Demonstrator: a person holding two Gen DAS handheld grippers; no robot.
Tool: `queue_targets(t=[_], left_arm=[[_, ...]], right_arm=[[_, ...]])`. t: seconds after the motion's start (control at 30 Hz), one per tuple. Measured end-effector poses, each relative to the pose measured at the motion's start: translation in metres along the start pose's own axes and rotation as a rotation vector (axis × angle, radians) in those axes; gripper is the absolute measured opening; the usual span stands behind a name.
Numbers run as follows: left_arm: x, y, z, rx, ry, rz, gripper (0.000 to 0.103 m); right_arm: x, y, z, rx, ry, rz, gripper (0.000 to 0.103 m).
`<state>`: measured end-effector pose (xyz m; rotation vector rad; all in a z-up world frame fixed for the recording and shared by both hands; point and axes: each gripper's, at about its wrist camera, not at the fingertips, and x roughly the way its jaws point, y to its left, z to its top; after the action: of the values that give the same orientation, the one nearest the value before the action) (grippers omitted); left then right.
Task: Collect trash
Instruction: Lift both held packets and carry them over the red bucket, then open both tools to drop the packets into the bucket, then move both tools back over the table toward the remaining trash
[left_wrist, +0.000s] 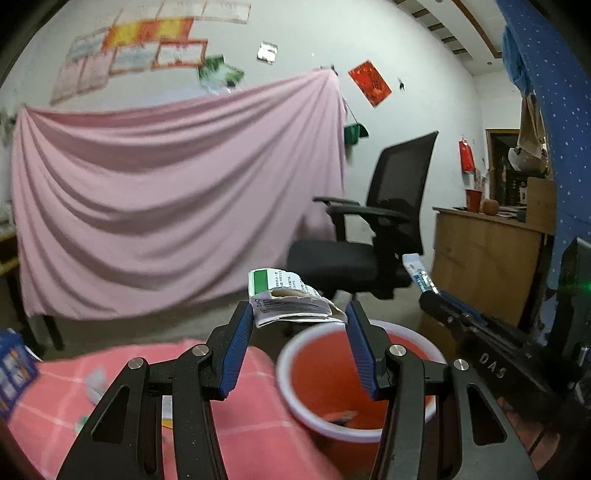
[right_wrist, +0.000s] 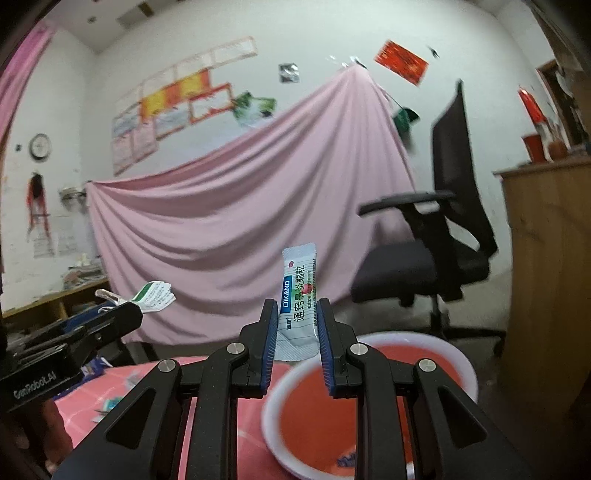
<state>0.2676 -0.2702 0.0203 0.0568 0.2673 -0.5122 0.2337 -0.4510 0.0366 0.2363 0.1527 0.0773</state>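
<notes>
My left gripper (left_wrist: 299, 314) is shut on a crumpled white and green paper box (left_wrist: 291, 299), held above the near rim of a red bin with a white rim (left_wrist: 354, 376). My right gripper (right_wrist: 295, 314) is shut on a white and blue medicine sachet (right_wrist: 298, 302), held upright above the bin (right_wrist: 369, 406). The right gripper with its sachet (left_wrist: 417, 273) shows at the right of the left wrist view. The left gripper with its paper (right_wrist: 155, 291) shows at the left of the right wrist view. A small scrap lies in the bin's bottom (left_wrist: 341, 416).
A table with a pink checked cloth (left_wrist: 110, 387) holds several small scraps (right_wrist: 110, 404) left of the bin. A black office chair (left_wrist: 380, 229) and a wooden desk (left_wrist: 484, 254) stand behind. A pink sheet (left_wrist: 166, 192) hangs on the wall.
</notes>
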Motion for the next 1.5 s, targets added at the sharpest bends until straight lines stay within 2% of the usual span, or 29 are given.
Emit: queue_targets(t=[0.3, 0.57, 0.63, 0.67, 0.73, 0.83, 0.93, 1.13, 1.17, 1.2, 1.27, 1.33, 1.43, 1.5], left_arm=[[0.054, -0.018, -0.005, -0.075, 0.172, -0.082, 0.046], [0.090, -0.015, -0.005, -0.170, 0.316, -0.131, 0.046], [0.093, -0.011, -0.006, -0.193, 0.331, -0.135, 0.046], [0.095, -0.008, -0.005, -0.206, 0.340, -0.134, 0.046], [0.093, -0.003, -0.006, -0.226, 0.346, -0.129, 0.046], [0.086, 0.007, -0.006, -0.246, 0.341, -0.111, 0.047], [0.076, 0.014, -0.005, -0.244, 0.325, -0.087, 0.049], [0.040, 0.036, 0.001, -0.232, 0.247, -0.005, 0.061], [0.032, 0.041, 0.002, -0.234, 0.232, 0.011, 0.062], [0.028, 0.044, 0.002, -0.237, 0.221, 0.023, 0.064], [0.011, 0.058, 0.005, -0.253, 0.189, 0.051, 0.070], [-0.004, 0.069, 0.008, -0.261, 0.162, 0.079, 0.073], [-0.026, 0.086, 0.010, -0.265, 0.122, 0.123, 0.080], [-0.041, 0.096, 0.010, -0.266, 0.088, 0.157, 0.096]], right_arm=[[0.015, -0.028, -0.015, 0.056, 0.133, -0.059, 0.020], [0.030, -0.044, -0.027, 0.107, 0.257, -0.097, 0.020], [0.031, -0.047, -0.028, 0.120, 0.272, -0.103, 0.025], [0.031, -0.048, -0.029, 0.126, 0.275, -0.106, 0.031], [0.030, -0.048, -0.029, 0.132, 0.280, -0.108, 0.033], [0.030, -0.047, -0.029, 0.132, 0.281, -0.113, 0.035], [0.026, -0.044, -0.024, 0.136, 0.254, -0.102, 0.043], [0.018, -0.022, -0.011, 0.104, 0.176, -0.054, 0.052], [0.017, -0.017, -0.009, 0.098, 0.168, -0.048, 0.057], [0.015, -0.012, -0.007, 0.089, 0.156, -0.042, 0.069], [0.010, 0.000, -0.004, 0.076, 0.124, -0.030, 0.081], [0.008, 0.009, -0.001, 0.065, 0.107, -0.015, 0.082], [0.006, 0.023, 0.002, 0.047, 0.069, 0.006, 0.089], [0.005, 0.032, 0.004, 0.044, 0.046, 0.025, 0.098]])
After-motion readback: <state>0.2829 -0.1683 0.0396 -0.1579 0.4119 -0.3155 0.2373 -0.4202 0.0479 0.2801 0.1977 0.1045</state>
